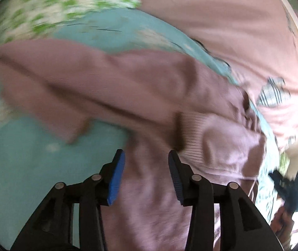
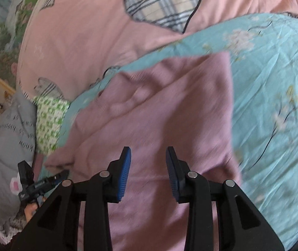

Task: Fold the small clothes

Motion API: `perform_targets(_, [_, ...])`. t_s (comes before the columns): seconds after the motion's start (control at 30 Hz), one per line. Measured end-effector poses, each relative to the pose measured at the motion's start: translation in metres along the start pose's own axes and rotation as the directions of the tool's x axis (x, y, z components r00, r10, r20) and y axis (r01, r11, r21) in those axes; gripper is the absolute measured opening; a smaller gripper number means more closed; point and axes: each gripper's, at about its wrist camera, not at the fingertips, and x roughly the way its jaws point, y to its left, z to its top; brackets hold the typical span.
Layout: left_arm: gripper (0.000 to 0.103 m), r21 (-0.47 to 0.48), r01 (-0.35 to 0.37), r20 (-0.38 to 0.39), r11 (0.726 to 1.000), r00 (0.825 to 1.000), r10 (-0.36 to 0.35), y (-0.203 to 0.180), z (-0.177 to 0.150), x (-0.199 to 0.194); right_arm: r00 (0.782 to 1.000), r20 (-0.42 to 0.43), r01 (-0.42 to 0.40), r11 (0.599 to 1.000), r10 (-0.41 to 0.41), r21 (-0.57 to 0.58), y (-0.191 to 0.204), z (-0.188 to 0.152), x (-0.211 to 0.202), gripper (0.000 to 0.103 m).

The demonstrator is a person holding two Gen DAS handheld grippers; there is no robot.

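A mauve-pink knitted garment (image 2: 159, 113) with a ribbed band lies spread on a light turquoise floral bedsheet (image 2: 274, 87) that covers the near part of a bed; beyond it, on the far side, sits a pale pink quilt with plaid heart patches (image 2: 98, 31). In the left wrist view the garment shows a long fold or sleeve running across to the left and its ribbed hem (image 1: 192, 138) bunched just ahead of the fingers. The left gripper (image 1: 147, 167) hangs over the garment's near part with its blue-padded jaws partly apart and nothing between them; the right gripper (image 2: 148, 163) hangs likewise over the smoother right half, jaws partly apart and empty. Each gripper shows at the edge of the other's view, so they stand well apart, one at each side of the garment. A green-and-white checked cloth (image 2: 49, 123) lies at the far left, beside a grey printed fabric (image 2: 11, 133). The step in hand looks like a release between folds: the cloth rests on the bed, no longer gripped. The next move probably calls for each gripper to pick a fresh edge or corner, likely the bunched hem and the loose side, close on a single layer, and carry it across evenly without dragging the sheet beneath.
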Motion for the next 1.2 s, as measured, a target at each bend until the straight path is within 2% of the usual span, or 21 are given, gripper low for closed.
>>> perform_targets(0.1, [0.049,-0.100,-0.032,0.023,0.994,0.999,0.035,0.038,0.005,-0.014,0.999,-0.035,-0.016,1.000,0.016,0.010,0.009,-0.018,0.004,0.036])
perform_targets(0.23, [0.055,-0.225,-0.065,0.061,0.972,0.995,0.081,0.081,0.017,-0.029,0.997,-0.073,-0.020,1.000,0.021,0.021,0.017,-0.035,0.009,0.036])
perform_targets(0.43, [0.056,-0.286,-0.110,0.064,0.952,0.989,0.133,0.115,0.049,-0.016,0.996,-0.090,-0.024,0.999,0.028,0.036,0.024,-0.043,0.010,0.036])
perform_targets(0.5, [0.054,-0.296,-0.133,0.058,0.946,0.986,0.157,0.123,0.059,-0.006,0.996,-0.089,-0.018,0.999,0.021,0.037,0.026,-0.044,0.009,0.036])
perform_targets(0.53, [0.040,-0.297,-0.139,0.057,0.945,0.985,0.163,0.127,0.064,-0.002,0.996,-0.089,-0.013,0.999,0.016,0.037,0.027,-0.043,0.008,0.036])
perform_targets(0.57, [0.022,-0.292,-0.139,0.058,0.946,0.985,0.163,0.129,0.065,0.000,0.996,-0.088,-0.009,0.999,0.012,0.039,0.027,-0.043,0.008,0.036])
perform_targets(0.67, [0.012,-0.231,-0.164,0.083,0.959,0.979,0.188,0.124,0.069,-0.004,0.997,-0.082,0.005,0.999,-0.001,0.045,0.025,-0.043,0.003,0.036])
perform_targets(0.73, [0.010,-0.170,-0.173,0.119,0.970,0.974,0.194,0.108,0.068,-0.016,0.997,-0.075,0.017,0.999,-0.014,0.043,0.023,-0.043,0.000,0.036])
perform_targets(0.83, [0.010,-0.094,-0.134,0.179,0.987,0.972,0.149,0.077,0.064,-0.046,0.998,-0.066,0.022,0.998,-0.018,0.053,0.018,-0.042,-0.002,0.036])
perform_targets(0.97, [0.010,0.060,-0.034,0.254,0.998,0.967,0.017,0.007,0.059,-0.086,0.998,-0.064,0.016,0.997,-0.011,0.076,0.011,-0.041,-0.002,0.036])
perform_targets(1.07, [0.010,0.170,0.066,0.244,0.983,0.964,-0.107,-0.052,0.053,-0.096,0.998,-0.060,0.008,0.995,-0.002,0.094,0.007,-0.041,-0.003,0.036])
perform_targets(1.2, [0.010,0.309,0.194,0.135,0.931,0.960,-0.245,-0.140,0.040,-0.068,0.999,-0.043,-0.001,0.993,0.006,0.114,0.002,-0.041,-0.009,0.036])
